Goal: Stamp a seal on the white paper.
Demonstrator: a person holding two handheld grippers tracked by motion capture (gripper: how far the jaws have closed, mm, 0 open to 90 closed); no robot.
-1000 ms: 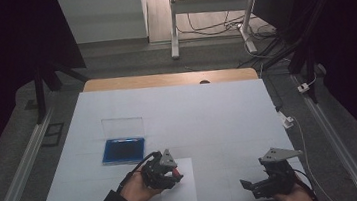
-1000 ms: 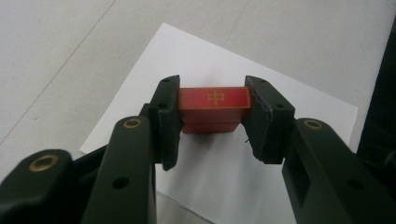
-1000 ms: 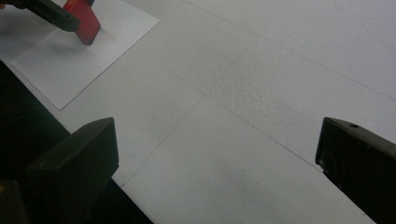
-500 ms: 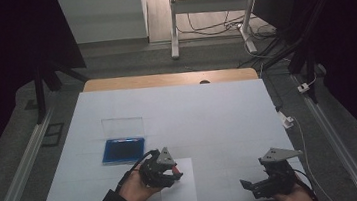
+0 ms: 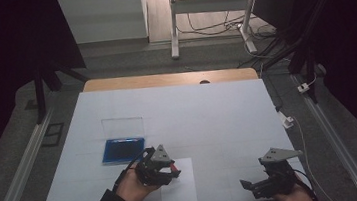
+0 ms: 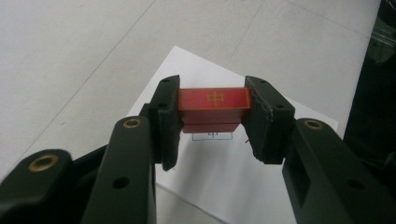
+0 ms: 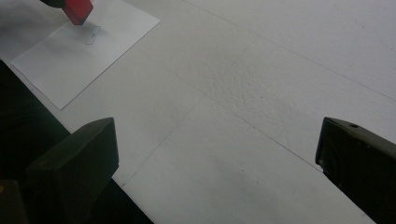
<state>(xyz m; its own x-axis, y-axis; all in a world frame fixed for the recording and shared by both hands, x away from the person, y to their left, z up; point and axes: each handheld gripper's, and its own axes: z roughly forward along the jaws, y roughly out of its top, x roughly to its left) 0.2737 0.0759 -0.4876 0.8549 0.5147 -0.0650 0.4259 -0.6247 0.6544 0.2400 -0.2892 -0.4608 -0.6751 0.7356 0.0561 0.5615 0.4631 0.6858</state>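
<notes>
Left gripper view: the left tongs (image 6: 212, 122) clamp a red stamp block (image 6: 214, 99) just above a small outlined box (image 6: 212, 136) on the paper sheet (image 6: 261, 186). Next, I judge, press it squarely there. The right tongs (image 7: 217, 154) gape wide over the bare surface (image 7: 280, 70).
</notes>
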